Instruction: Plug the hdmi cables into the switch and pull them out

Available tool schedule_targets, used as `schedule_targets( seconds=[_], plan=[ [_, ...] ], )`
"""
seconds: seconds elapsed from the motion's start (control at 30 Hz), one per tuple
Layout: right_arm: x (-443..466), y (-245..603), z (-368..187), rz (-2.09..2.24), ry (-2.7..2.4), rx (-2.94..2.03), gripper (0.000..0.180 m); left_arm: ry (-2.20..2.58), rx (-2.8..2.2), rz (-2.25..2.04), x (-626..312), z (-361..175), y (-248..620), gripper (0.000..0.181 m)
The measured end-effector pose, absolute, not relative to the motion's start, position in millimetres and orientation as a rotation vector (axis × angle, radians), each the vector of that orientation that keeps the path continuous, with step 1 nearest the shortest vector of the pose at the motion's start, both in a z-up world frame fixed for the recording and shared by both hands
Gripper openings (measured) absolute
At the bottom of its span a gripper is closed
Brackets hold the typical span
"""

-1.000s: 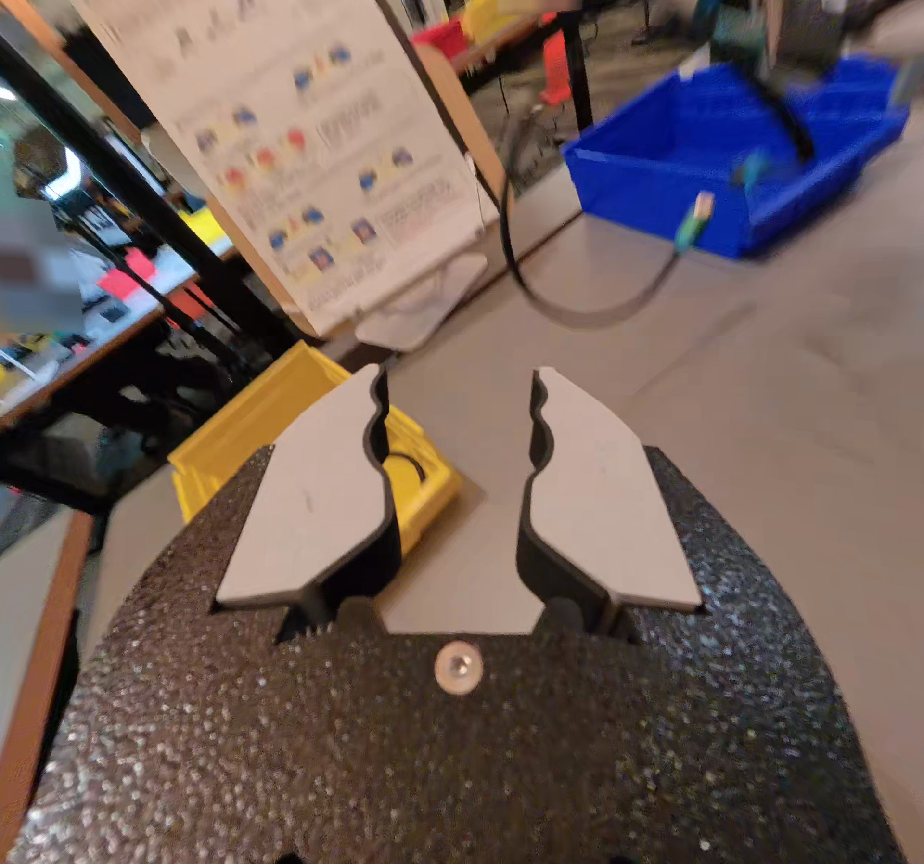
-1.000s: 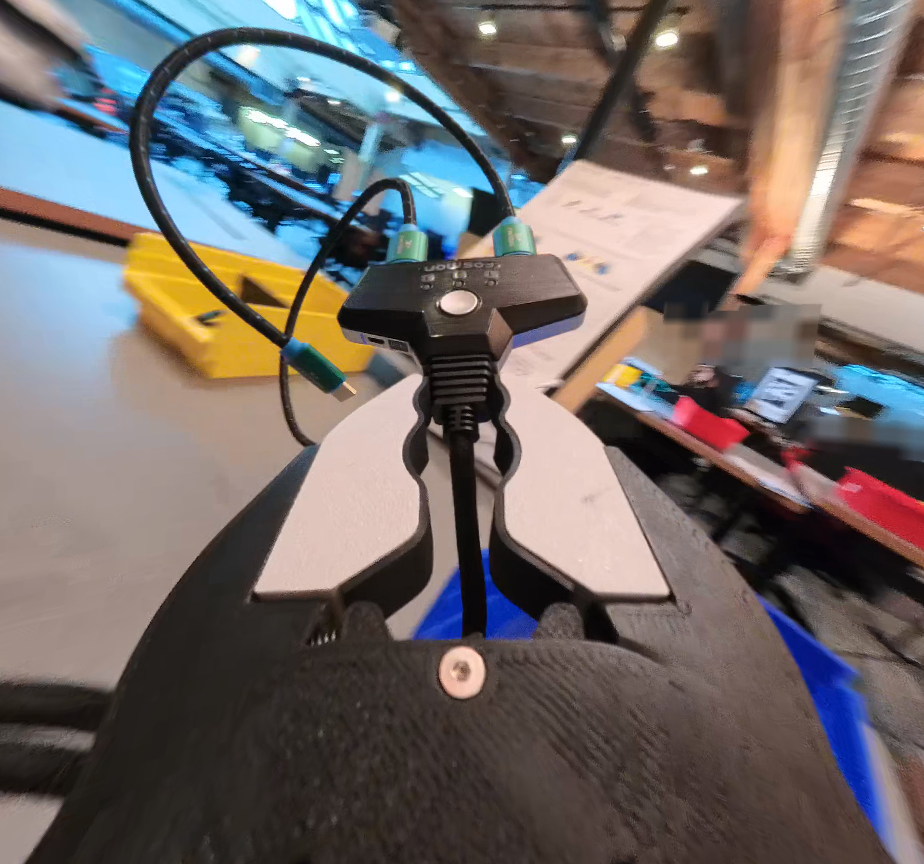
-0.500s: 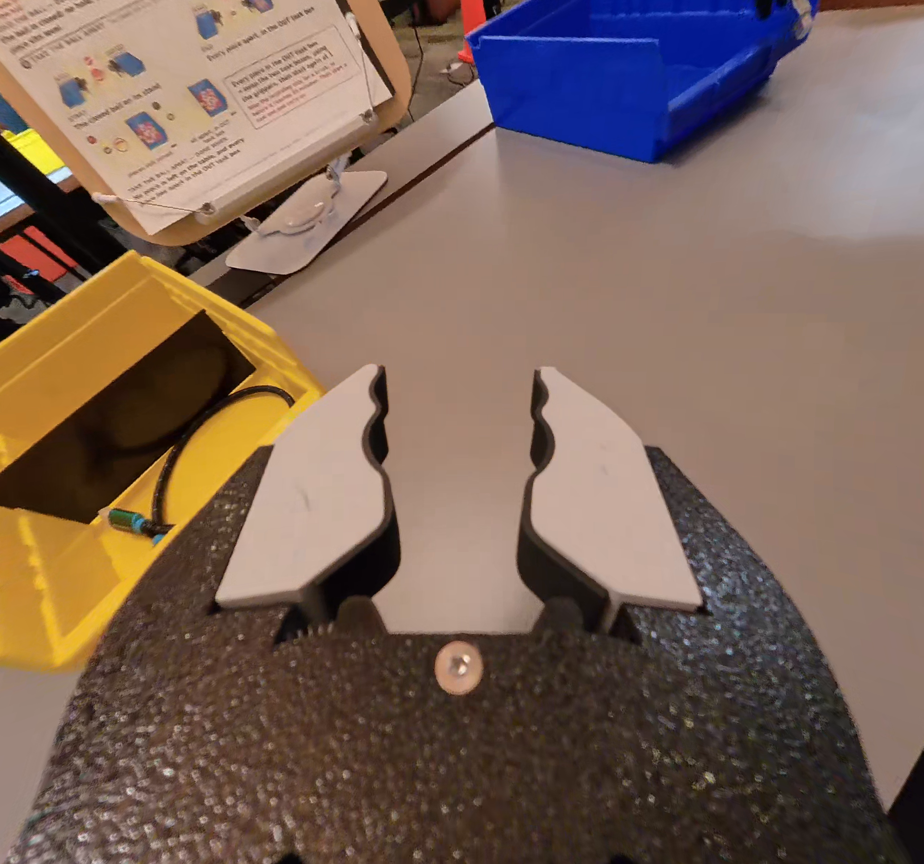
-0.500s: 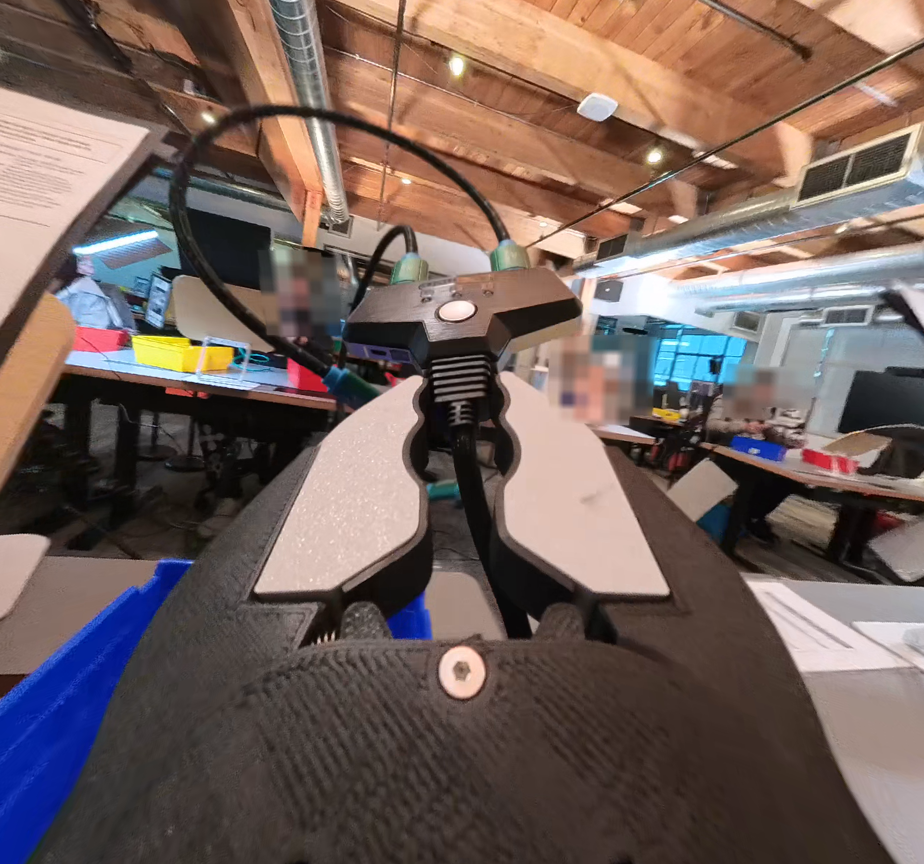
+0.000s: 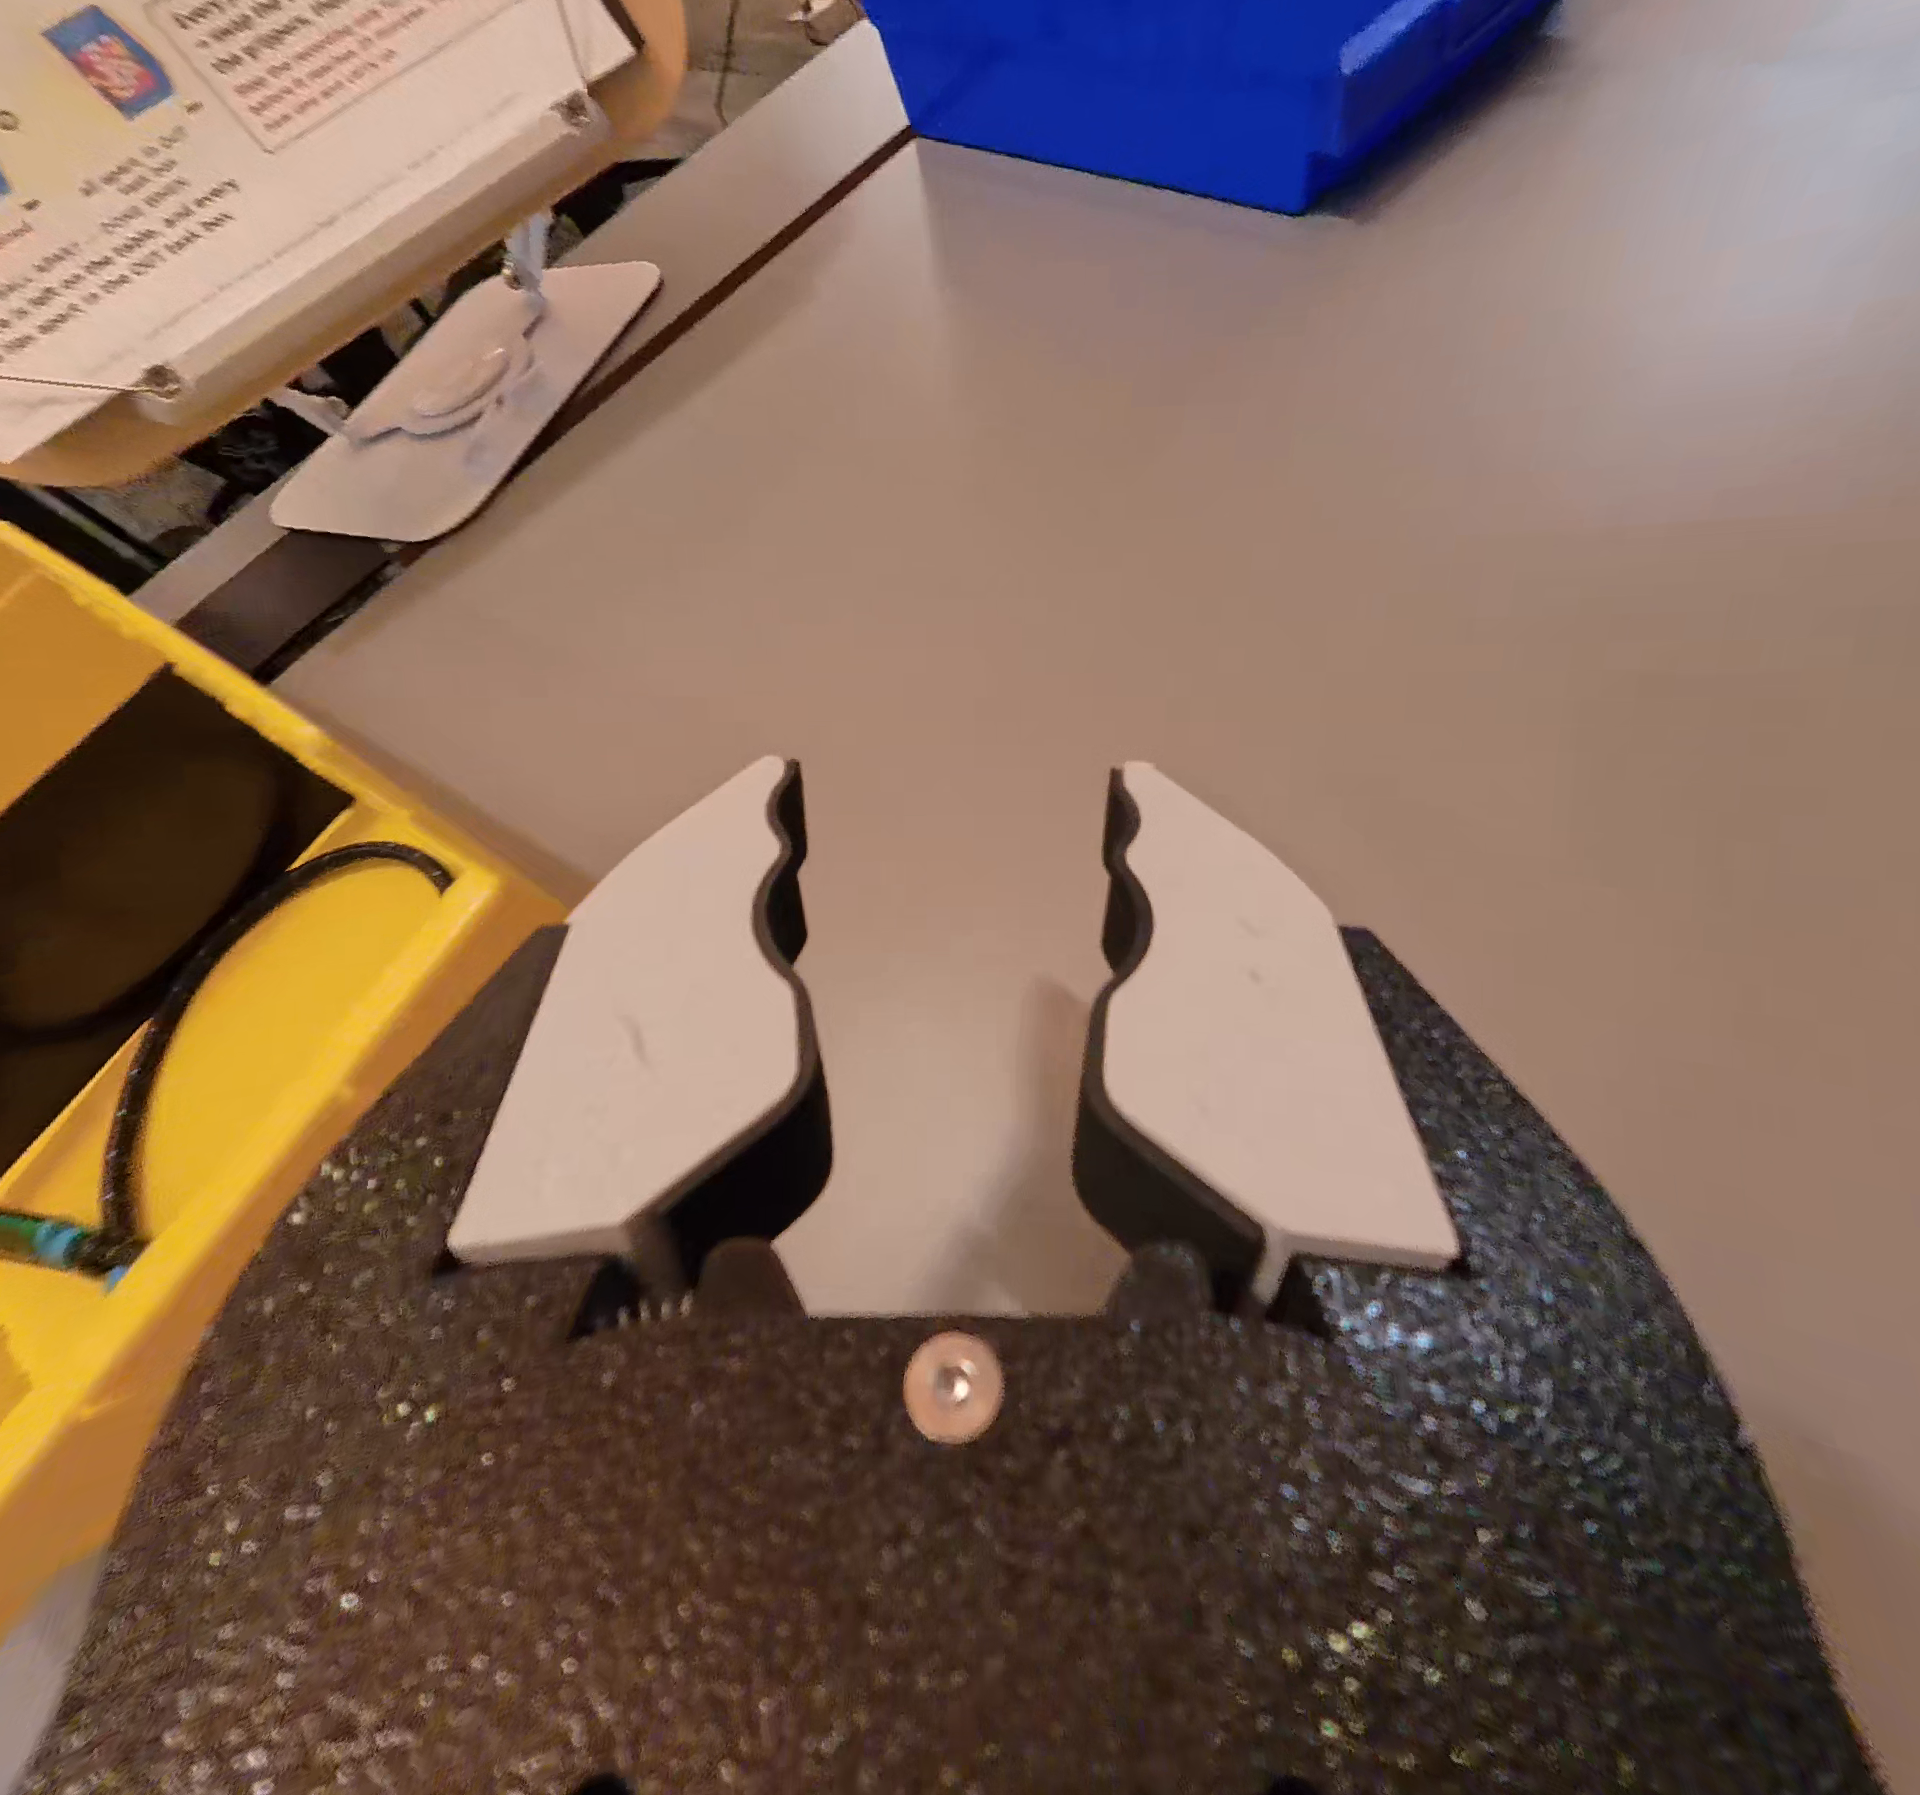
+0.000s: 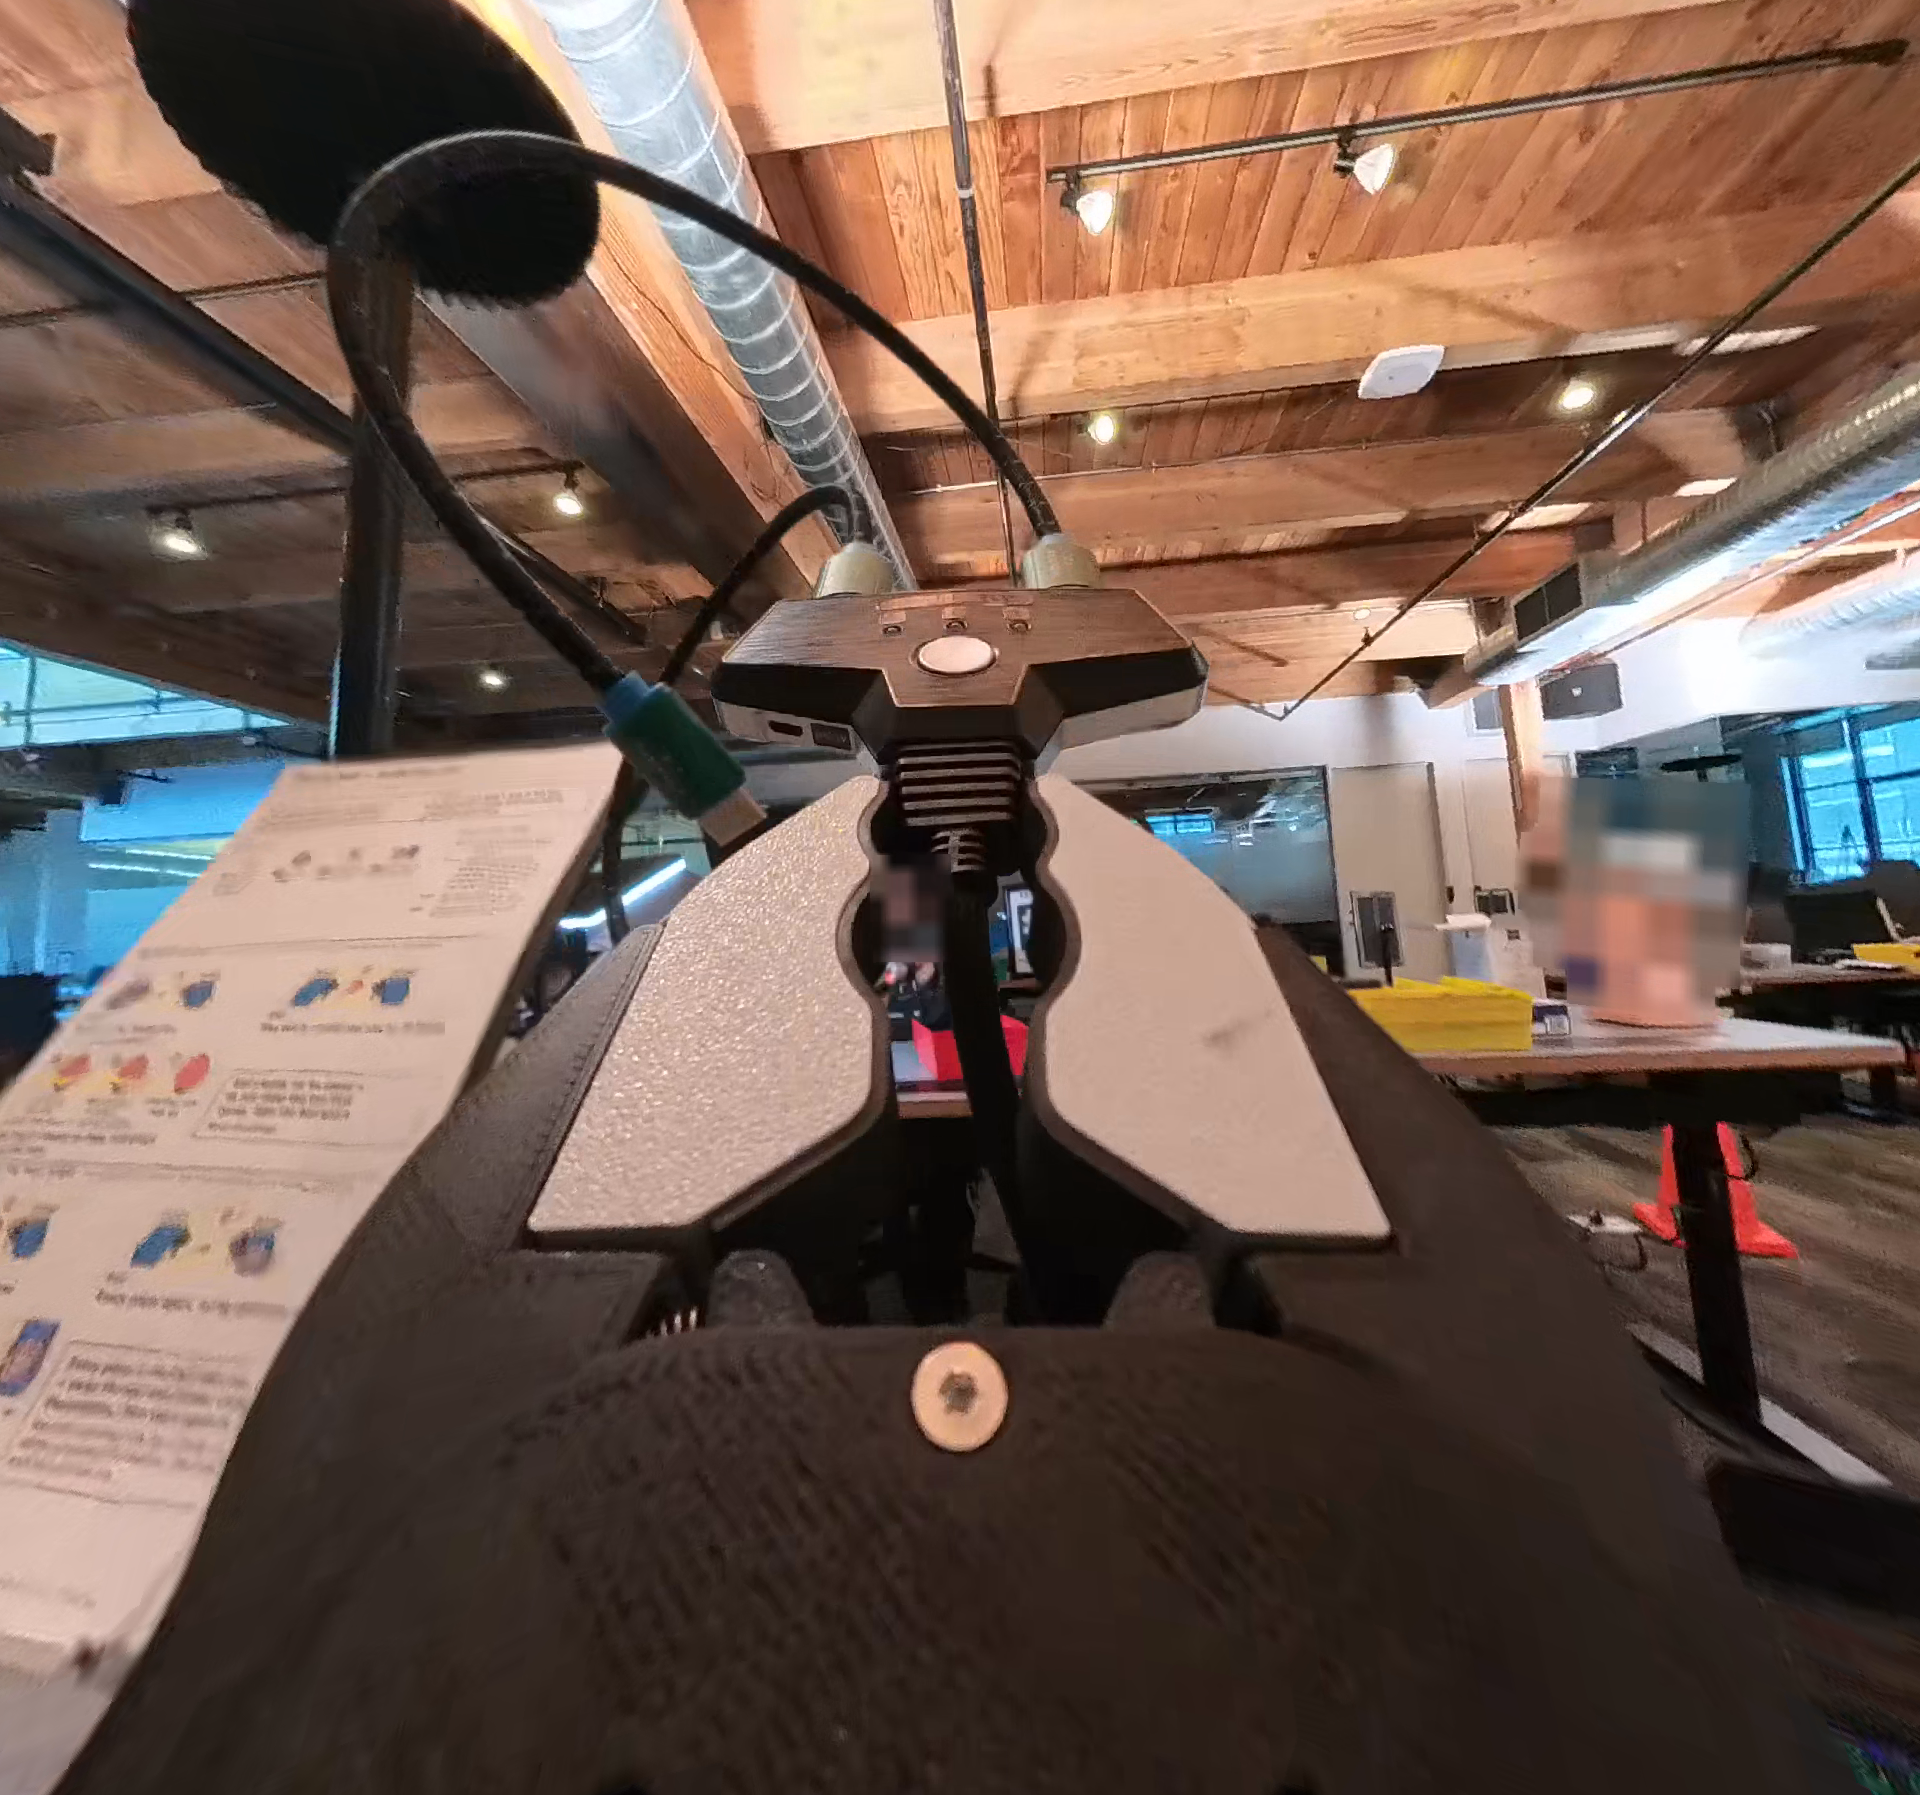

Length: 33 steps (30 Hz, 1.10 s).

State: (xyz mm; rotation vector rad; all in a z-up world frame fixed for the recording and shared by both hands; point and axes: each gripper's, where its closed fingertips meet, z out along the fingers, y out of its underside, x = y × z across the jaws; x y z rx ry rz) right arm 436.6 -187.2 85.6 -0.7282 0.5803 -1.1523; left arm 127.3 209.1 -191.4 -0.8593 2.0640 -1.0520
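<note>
My right gripper (image 6: 958, 795) is shut on the ribbed neck of a black HDMI switch (image 6: 961, 673), held up in the air and tilted toward the ceiling. Two black cables with green plugs (image 6: 1060, 563) are plugged into the switch's far side. One cable (image 6: 665, 207) loops over, and its free green plug (image 6: 681, 758) hangs by the switch's left side. My left gripper (image 5: 956, 810) is open and empty, low over the grey table (image 5: 1247, 498). Another black cable with a green plug (image 5: 156, 1049) lies in the yellow bin (image 5: 343, 1049) at the left.
A blue bin (image 5: 1195, 20) stands at the table's far right. An instruction sheet on a stand (image 5: 260, 135) stands at the table's far left edge and also shows in the right wrist view (image 6: 260, 1070). Other tables and an orange cone (image 6: 1714, 1195) are in the room beyond.
My right gripper has tilted further up and swung with the switch, so the ceiling now fills its view. My left gripper has dropped and moved forward beside the yellow bin.
</note>
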Motion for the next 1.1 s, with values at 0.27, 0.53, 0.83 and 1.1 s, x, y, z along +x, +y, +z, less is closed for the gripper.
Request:
schedule_targets(
  seconds=[0.27, 0.53, 0.83, 1.1],
  plan=[
    [441, -239, -33, -1.164, 0.786, -0.935, 0.023, 2.117, -0.810, -1.049, 119, -206, 201, 0.055],
    [395, -247, -78, -1.418, 0.639, -1.411, 0.023, 2.080, -0.861, -1.094, 117, -205, 205, 0.054],
    [379, -219, -130, -1.592, 0.296, -2.161, 0.025, 2.146, -0.838, -0.994, 108, -216, 198, 0.054],
    [411, -200, -159, -1.473, 0.272, -2.419, 0.025, 2.204, -0.842, -1.019, 107, -231, 180, 0.053]
  ],
)
